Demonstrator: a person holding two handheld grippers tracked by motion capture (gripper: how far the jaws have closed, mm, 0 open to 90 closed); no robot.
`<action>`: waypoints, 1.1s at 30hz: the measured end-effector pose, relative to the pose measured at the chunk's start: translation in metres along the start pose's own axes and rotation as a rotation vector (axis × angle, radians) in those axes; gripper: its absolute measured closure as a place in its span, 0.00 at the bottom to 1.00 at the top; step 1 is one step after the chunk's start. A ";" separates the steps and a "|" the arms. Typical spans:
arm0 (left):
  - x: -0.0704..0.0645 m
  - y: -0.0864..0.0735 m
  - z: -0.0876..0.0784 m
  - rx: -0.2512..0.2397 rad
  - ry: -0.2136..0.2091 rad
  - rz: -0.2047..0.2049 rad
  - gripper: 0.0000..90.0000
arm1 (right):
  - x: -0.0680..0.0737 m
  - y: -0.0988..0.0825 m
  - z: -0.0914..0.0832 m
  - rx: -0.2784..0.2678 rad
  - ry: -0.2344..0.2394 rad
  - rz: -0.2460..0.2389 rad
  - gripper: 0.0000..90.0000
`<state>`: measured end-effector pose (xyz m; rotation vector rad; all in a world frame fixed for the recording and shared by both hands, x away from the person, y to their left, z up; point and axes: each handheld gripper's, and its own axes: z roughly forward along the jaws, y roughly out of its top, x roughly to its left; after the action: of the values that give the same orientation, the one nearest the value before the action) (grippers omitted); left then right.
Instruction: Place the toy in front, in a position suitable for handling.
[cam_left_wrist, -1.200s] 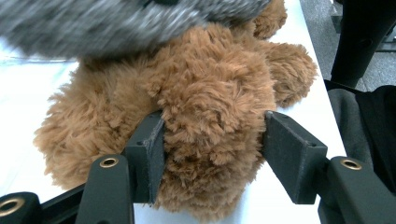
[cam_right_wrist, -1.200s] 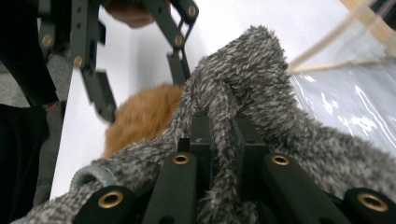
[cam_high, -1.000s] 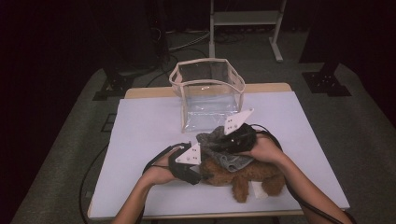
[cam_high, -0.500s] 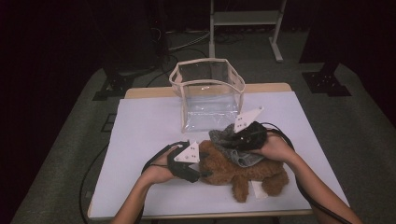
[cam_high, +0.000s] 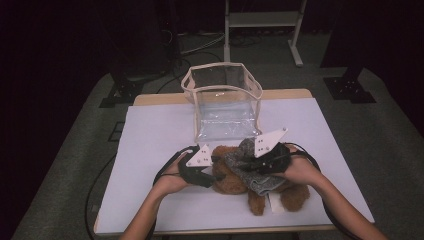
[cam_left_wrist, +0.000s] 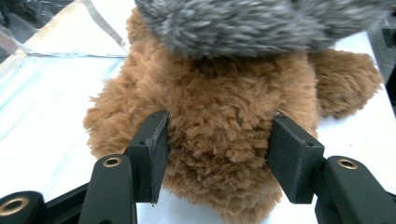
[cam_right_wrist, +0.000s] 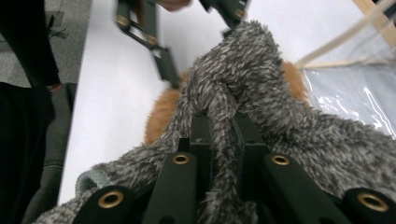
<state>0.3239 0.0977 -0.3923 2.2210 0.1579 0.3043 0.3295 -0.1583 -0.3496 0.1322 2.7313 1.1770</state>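
**Ana:** Dark floor and black curtains surround a white-topped table (cam_high: 150, 145). What lies nearest the person's edge?

**Ben:** A brown plush bear (cam_high: 260, 192) lies near the front edge, right of the middle, with a grey fuzzy cloth (cam_high: 247, 167) draped over its upper part. Both forearms come in from the front edge, one on each side of the bear.

**Ana:** What is the left gripper doing?

**Ben:** The left gripper (cam_left_wrist: 217, 158) sits at the bear's left side. Its jaws are partly spread, one pad on each flank of a rounded furry end of the bear, pressing into the fur. The left hand (cam_high: 170, 181) lies low over the table, the gripper pointing level toward the bear.

**Ana:** And the right one?

**Ben:** The right gripper (cam_right_wrist: 219, 135) has its jaws nearly together, pinching a fold of the grey cloth. The right hand (cam_high: 300, 170) is above the bear, the gripper aimed left toward the other one.

**Ana:** Anything farther back?

**Ben:** A clear plastic bag (cam_high: 225, 107) with cream trim stands open just behind the bear, by the table's far edge.
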 end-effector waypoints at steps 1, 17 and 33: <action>-0.001 0.001 -0.001 -0.005 -0.009 0.005 0.47 | -0.002 -0.002 0.000 0.003 -0.014 0.002 0.89; 0.002 0.006 0.007 -0.024 0.059 -0.026 0.48 | -0.001 -0.003 -0.002 -0.035 -0.046 -0.003 0.89; 0.005 0.000 0.001 -0.009 0.026 -0.040 0.47 | -0.015 -0.007 0.002 0.011 -0.118 -0.003 0.89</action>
<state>0.3291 0.0984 -0.3922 2.2030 0.2146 0.3119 0.3448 -0.1645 -0.3543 0.1921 2.6345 1.1167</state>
